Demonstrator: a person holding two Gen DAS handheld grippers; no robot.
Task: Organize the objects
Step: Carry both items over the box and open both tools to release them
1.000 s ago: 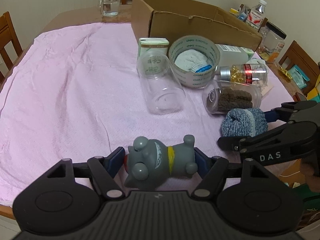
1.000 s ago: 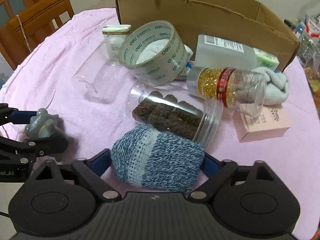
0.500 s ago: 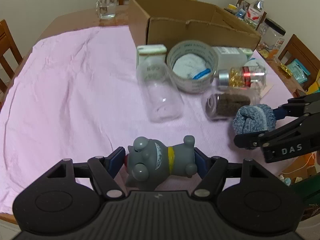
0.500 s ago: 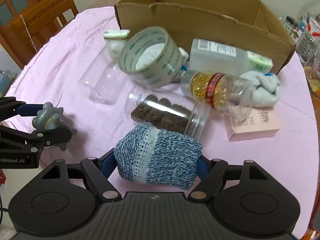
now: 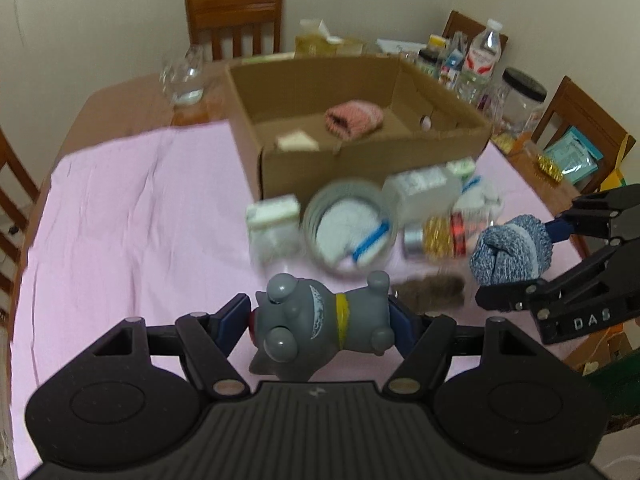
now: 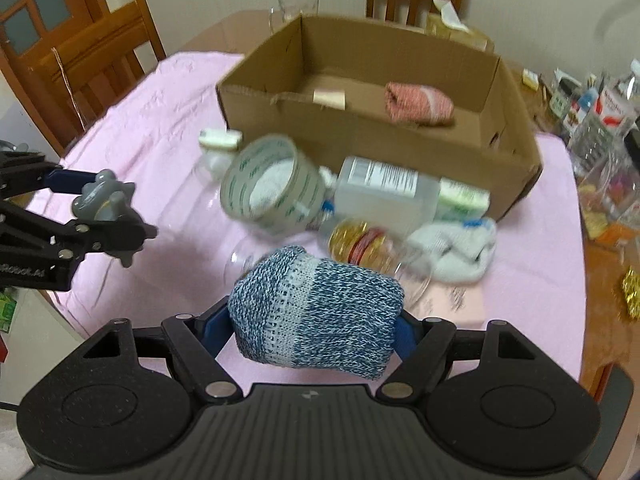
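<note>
My left gripper (image 5: 320,320) is clamped on the grey toy figure (image 5: 320,320), which lies sideways between the blue pads, head to the left, yellow band round its middle. My right gripper (image 6: 316,320) is closed on the rolled blue-and-white knit sock (image 6: 316,312), squeezed from both sides. Both loads are held up off the pink tablecloth (image 5: 132,220); in the left wrist view the sock (image 5: 512,256) hangs at the right edge, in front of the clutter. From the right wrist view the left gripper (image 6: 104,216) sits at far left with the toy (image 6: 100,200) in its fingers. Ahead of both stands the open cardboard box (image 6: 380,144), near flap folded down. Inside it I see a rolled pink sock (image 6: 418,104) toward the right and a small pale block (image 6: 329,98) near the front wall. Between the box and my grippers lies the pile: a roll of clear tape (image 6: 272,184) on edge, a white bottle with a printed label (image 6: 384,192) on its side, a clear jar of gold capsules (image 6: 360,244) lying down, a white sock (image 6: 460,248) and a pink carton (image 6: 460,300) at right, partly hidden. Much of the left wrist view is motion-blurred. Wooden chairs (image 5: 236,20) ring the table.
</note>
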